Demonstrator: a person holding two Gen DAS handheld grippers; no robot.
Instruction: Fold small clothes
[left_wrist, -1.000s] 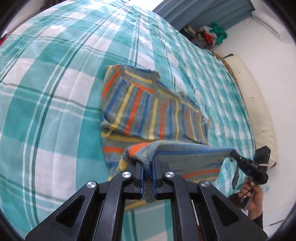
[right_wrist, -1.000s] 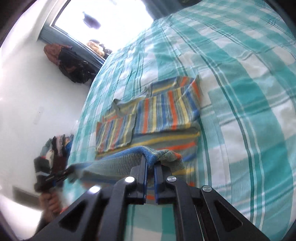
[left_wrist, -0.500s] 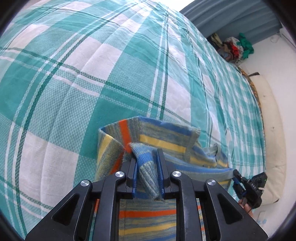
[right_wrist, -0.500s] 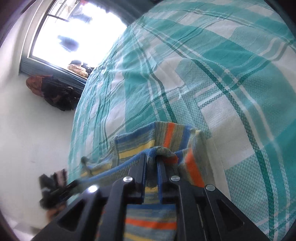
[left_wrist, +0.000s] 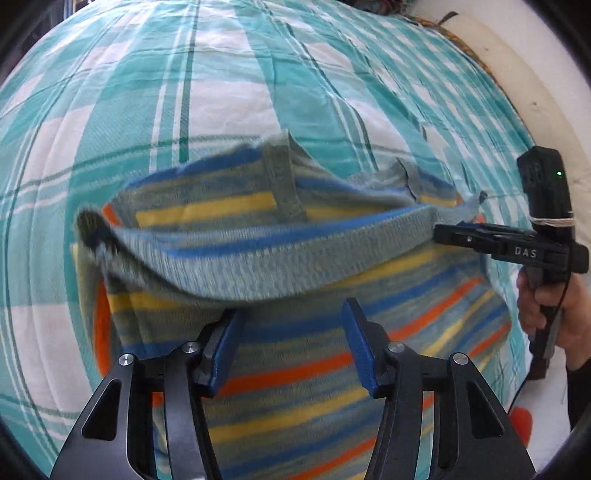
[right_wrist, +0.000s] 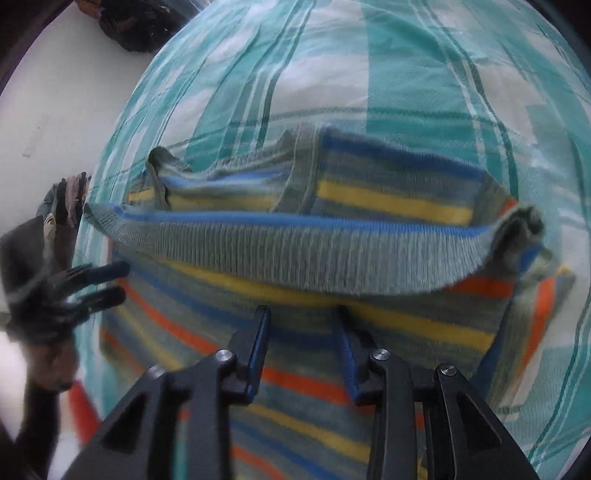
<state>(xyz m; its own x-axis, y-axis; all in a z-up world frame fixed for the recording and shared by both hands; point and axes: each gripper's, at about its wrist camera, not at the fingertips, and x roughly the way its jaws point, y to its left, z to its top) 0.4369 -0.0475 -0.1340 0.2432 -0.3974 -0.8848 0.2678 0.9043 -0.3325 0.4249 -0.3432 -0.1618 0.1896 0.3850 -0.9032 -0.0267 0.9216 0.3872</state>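
Note:
A small striped knit sweater, grey with blue, yellow and orange bands, lies folded over on the bed. Its ribbed hem hangs slack across the fold, blurred. It also shows in the right wrist view with the hem across the middle. My left gripper is open and empty just above the sweater. My right gripper is open and empty too. In the left wrist view the right gripper sits at the hem's right end. In the right wrist view the left gripper shows blurred at the left.
The bed carries a teal and white plaid cover. A cream padded edge runs along the bed's far right side. Dark clothes are piled by the white wall, and more garments hang at the left.
Both grippers carried the hem forward over the sweater and have opened, letting go of it. The hem now drops loose onto the folded body.

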